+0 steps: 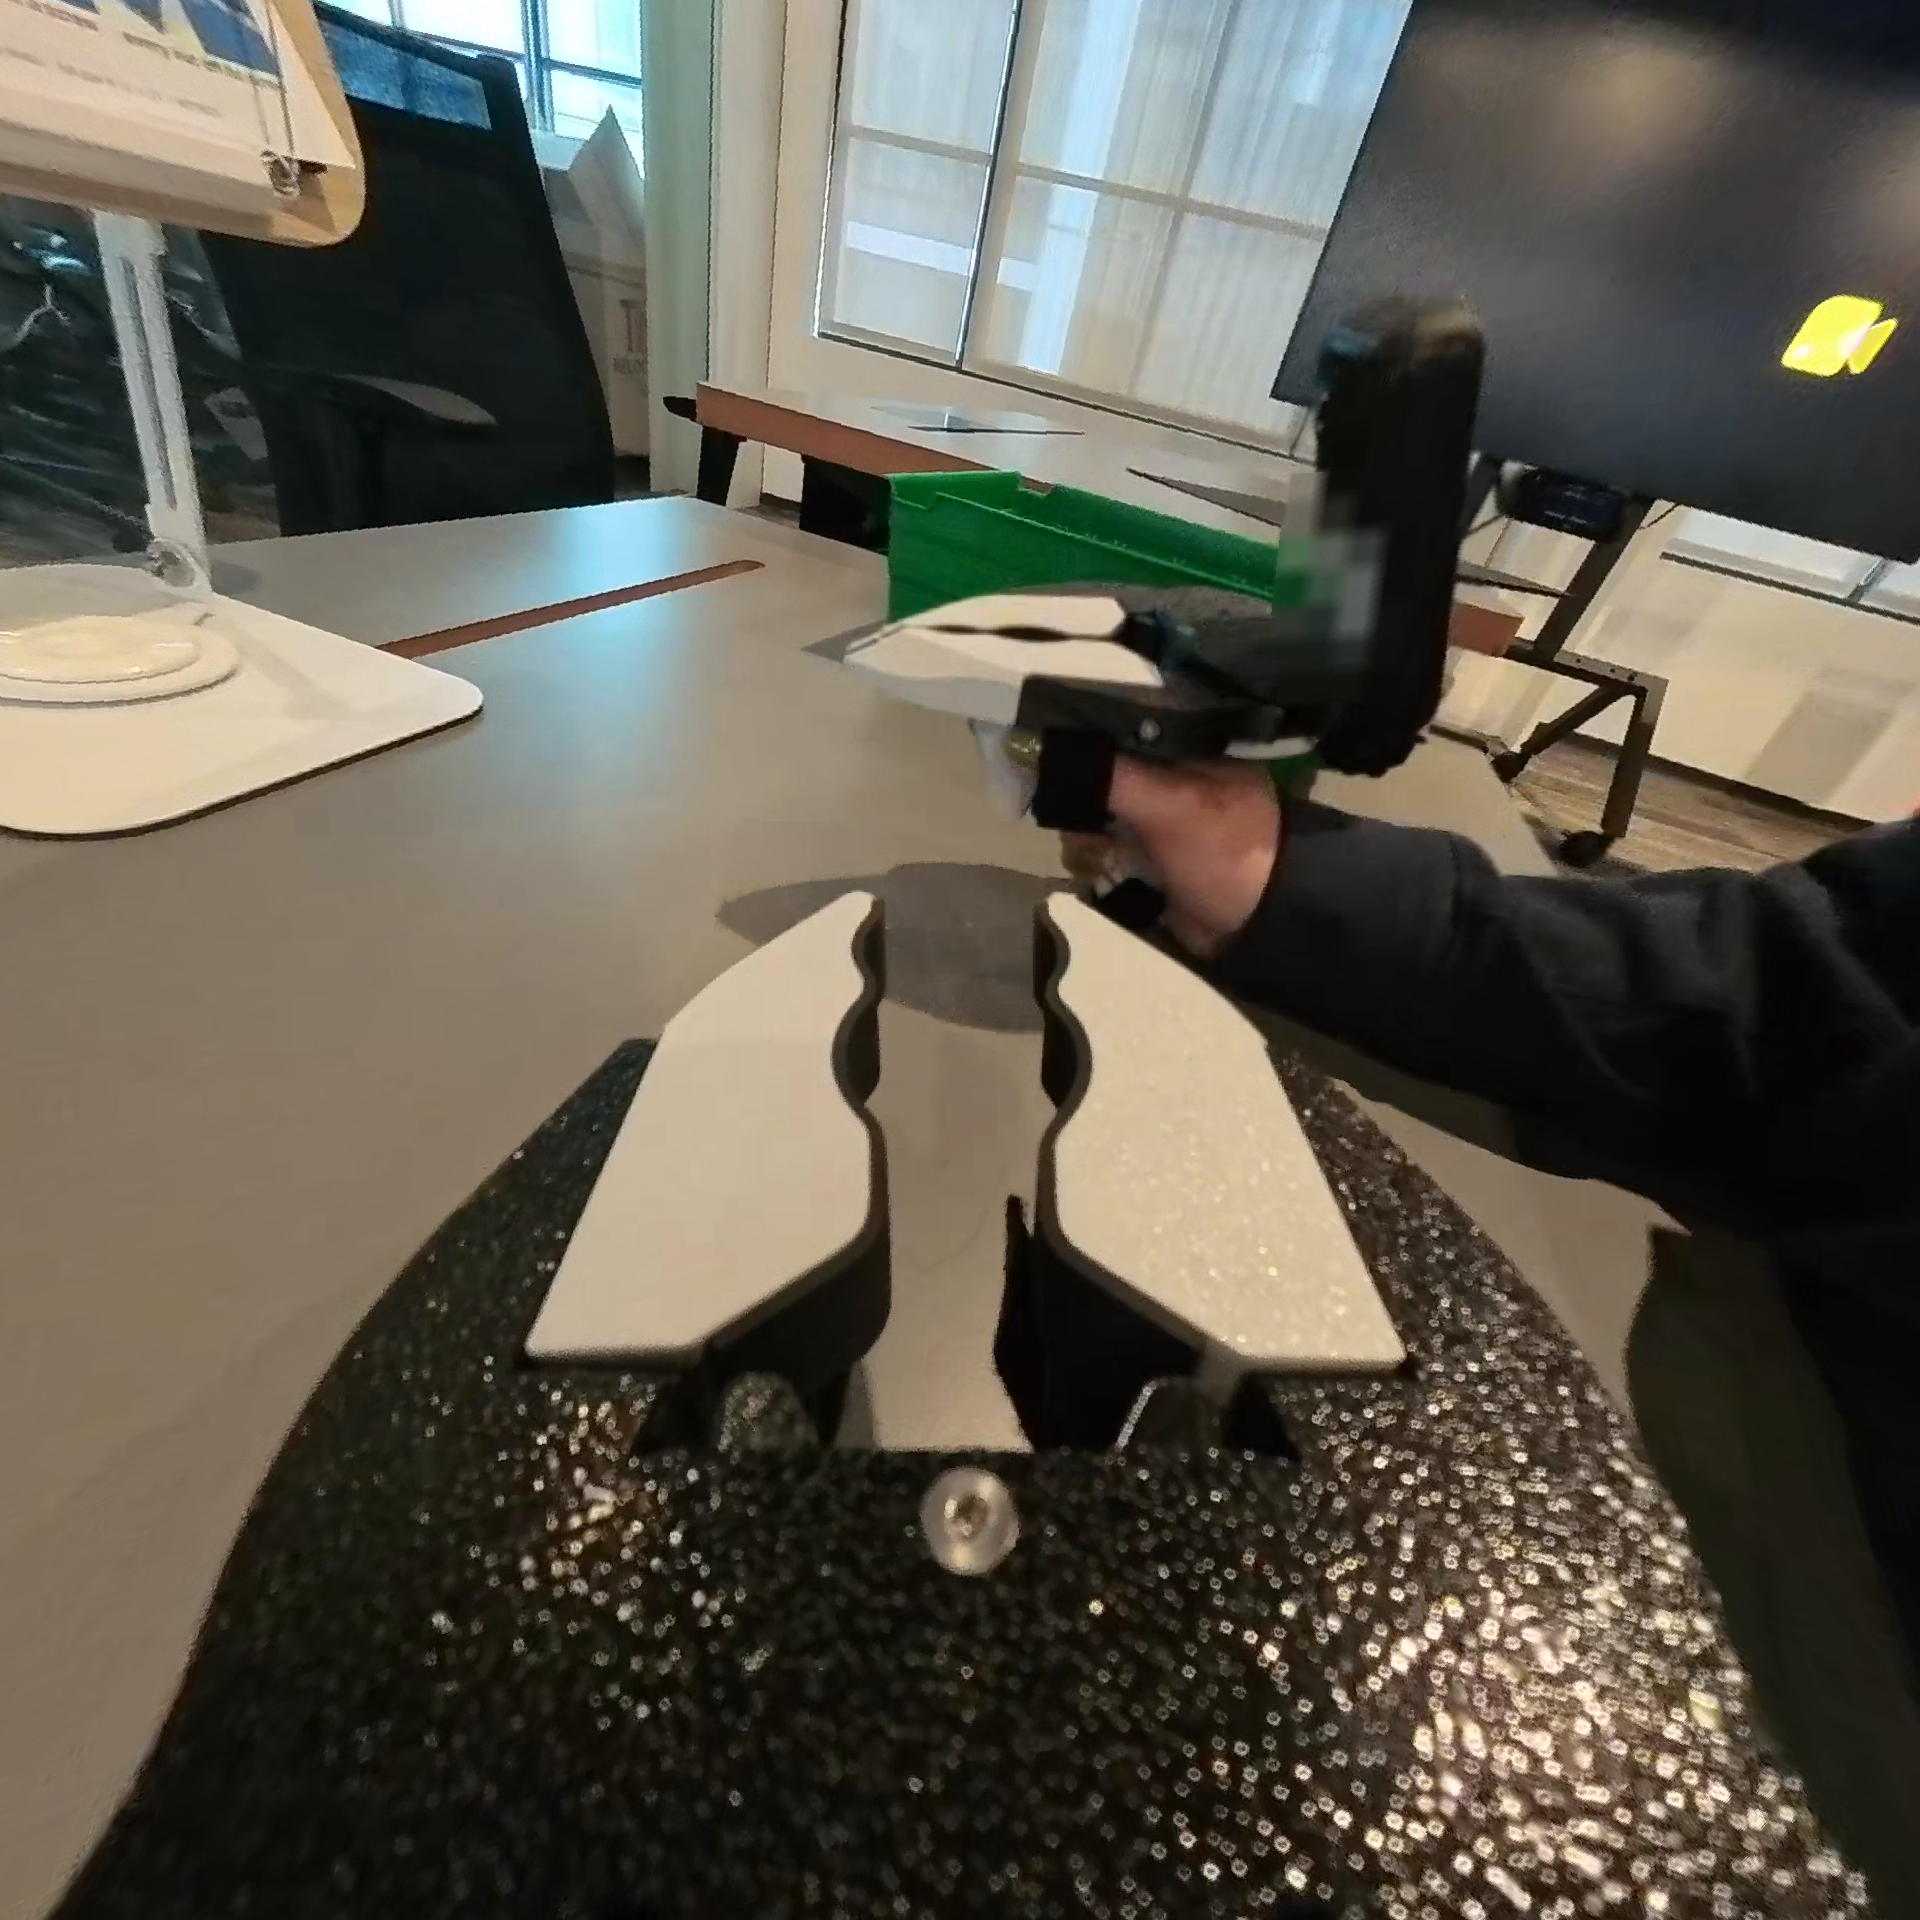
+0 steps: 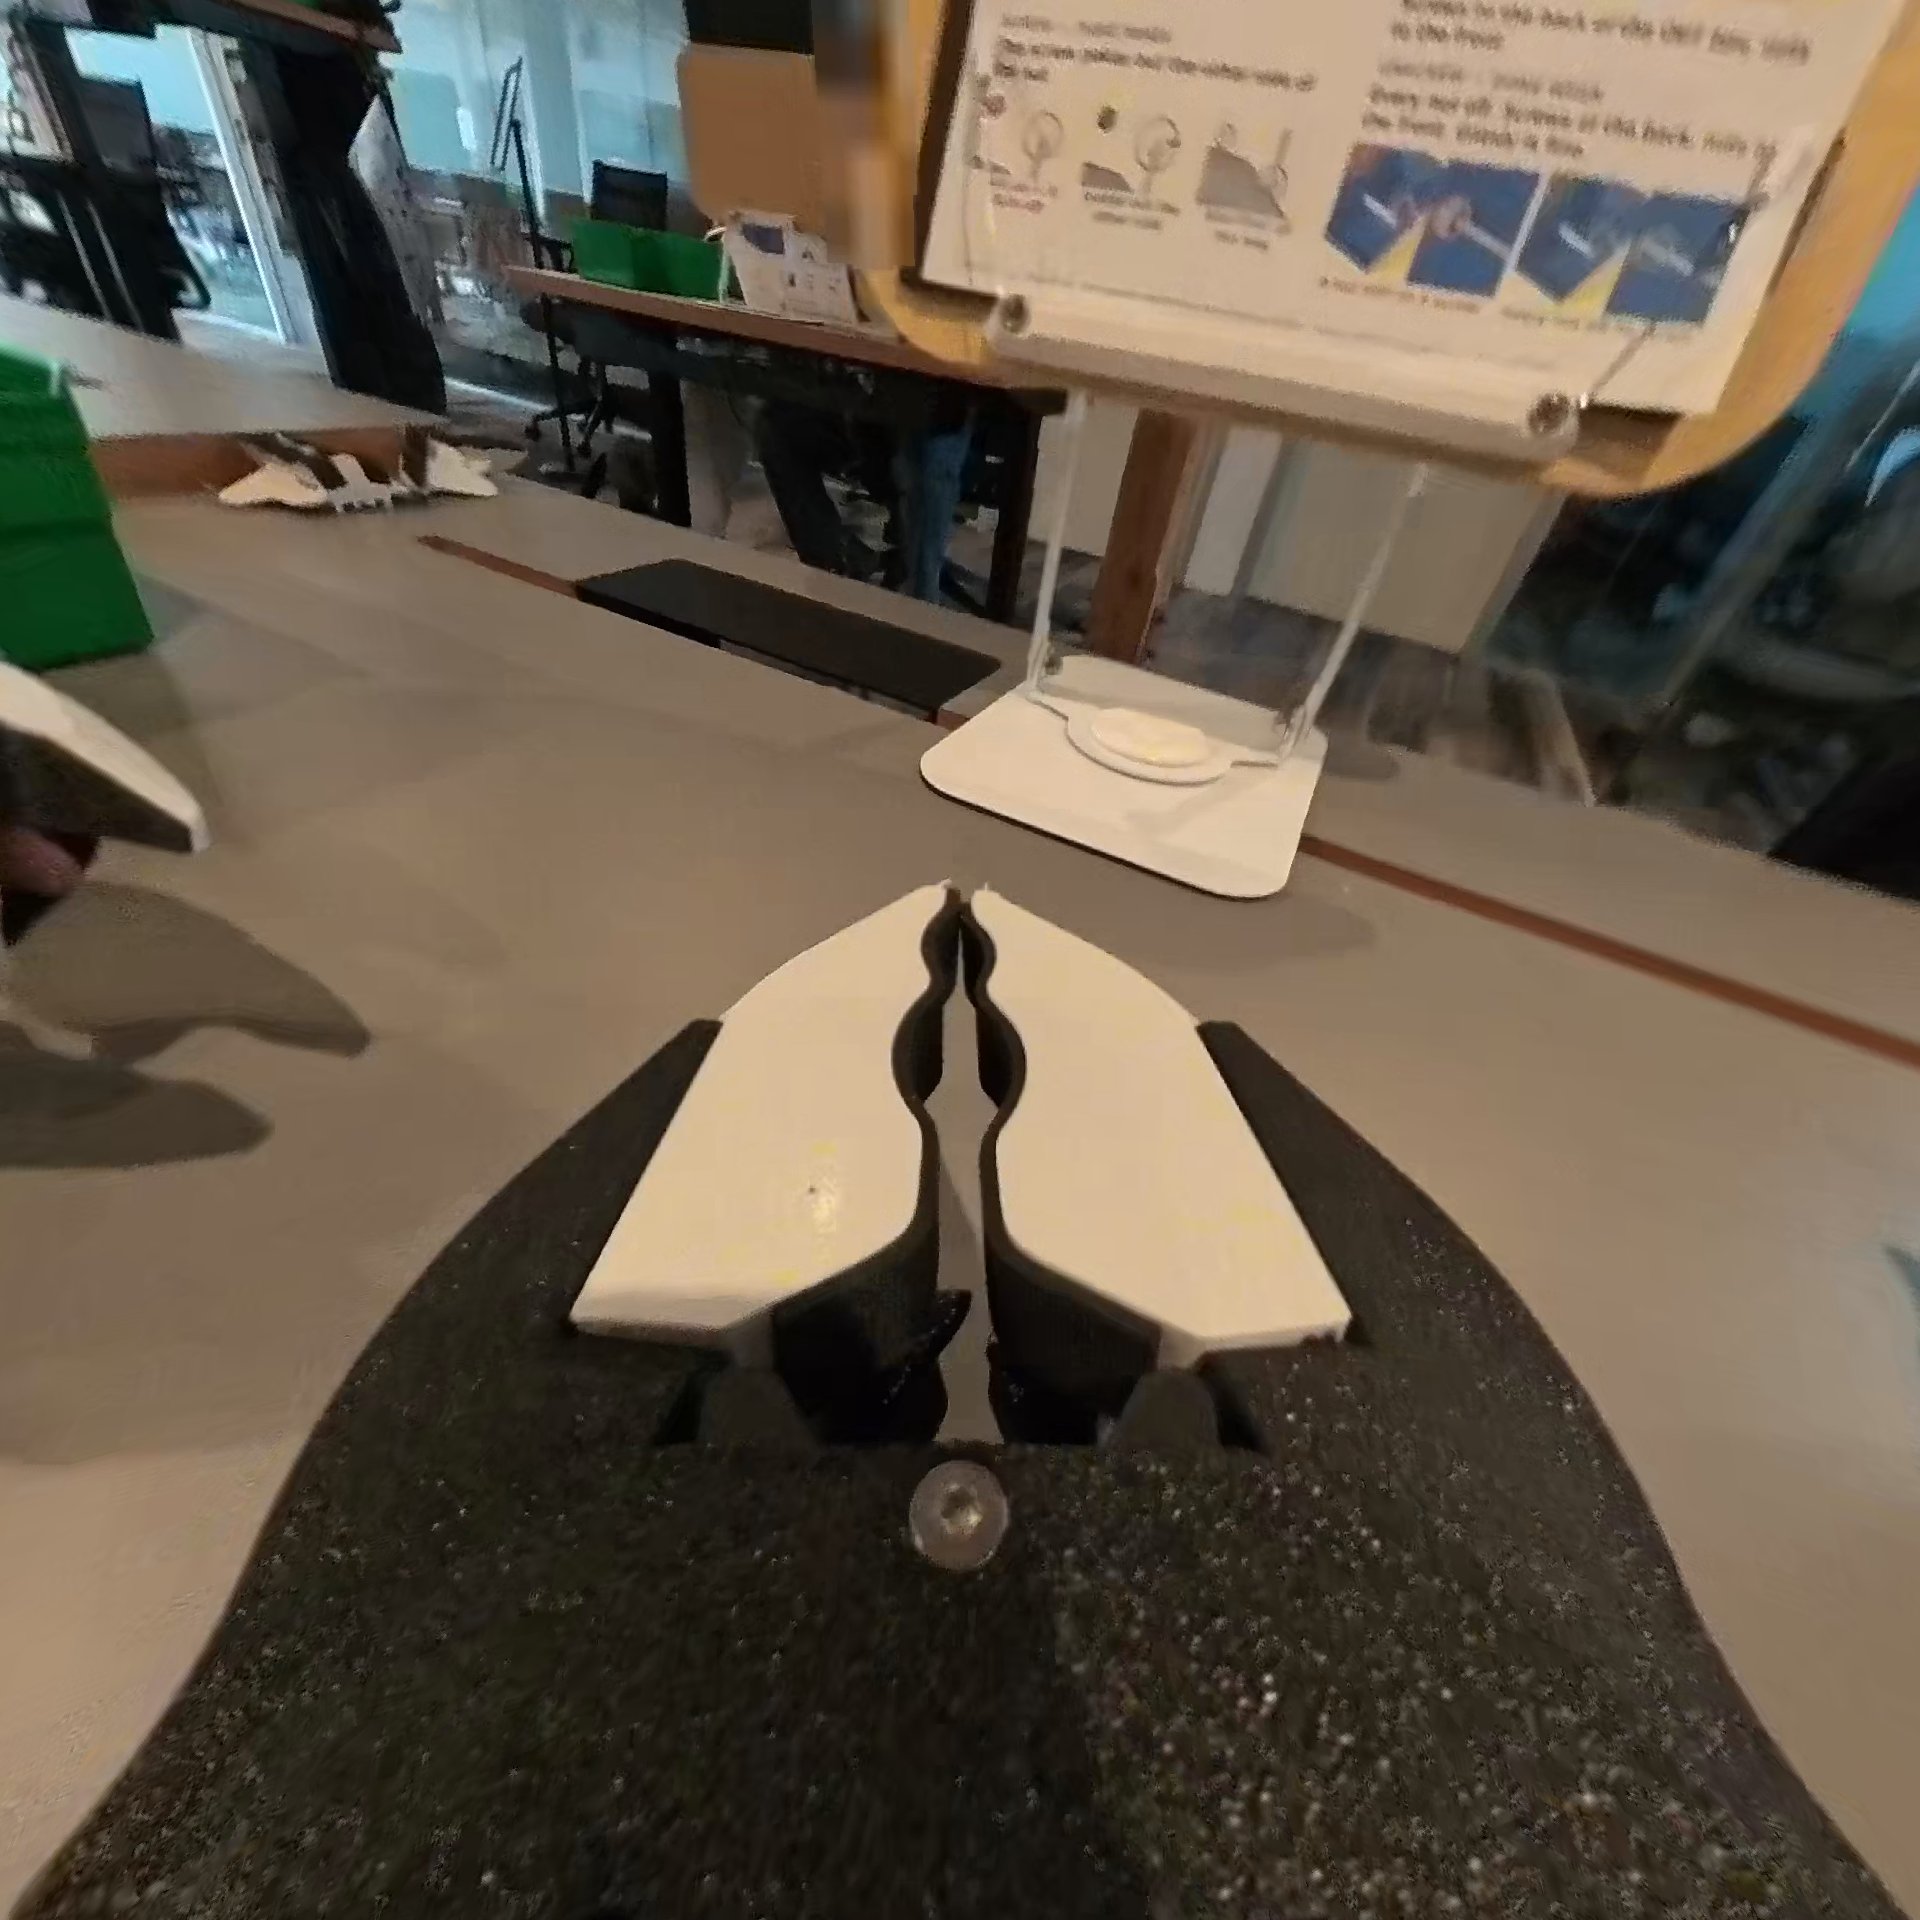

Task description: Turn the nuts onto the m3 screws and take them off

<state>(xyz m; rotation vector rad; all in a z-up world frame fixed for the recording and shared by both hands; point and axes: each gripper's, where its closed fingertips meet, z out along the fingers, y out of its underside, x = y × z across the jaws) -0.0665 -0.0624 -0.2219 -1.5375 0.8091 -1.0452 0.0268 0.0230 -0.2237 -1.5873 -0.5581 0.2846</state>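
I see no screw or nut in either view. In the left wrist view, my left gripper (image 1: 961,914) is open over the grey table (image 1: 520,935), with only bare table showing between its white fingers (image 1: 727,1122). My right gripper (image 2: 961,896) is shut, its white fingertips meeting, and nothing shows between them. It also shows in the left wrist view (image 1: 868,652), held in a hand (image 1: 1195,842) above the table, ahead and to the right of the left gripper. The left gripper's finger (image 2: 104,774) shows at the left edge of the right wrist view.
A stand with a white base (image 2: 1122,821) and an instruction sheet (image 2: 1351,156) rises ahead of the right gripper; the base also shows in the left wrist view (image 1: 260,748). A green bin (image 1: 1039,551) stands at the table's far side, and a black mat (image 2: 790,634) lies farther back. One gripper's finger ends stand about 12 cm off the other's.
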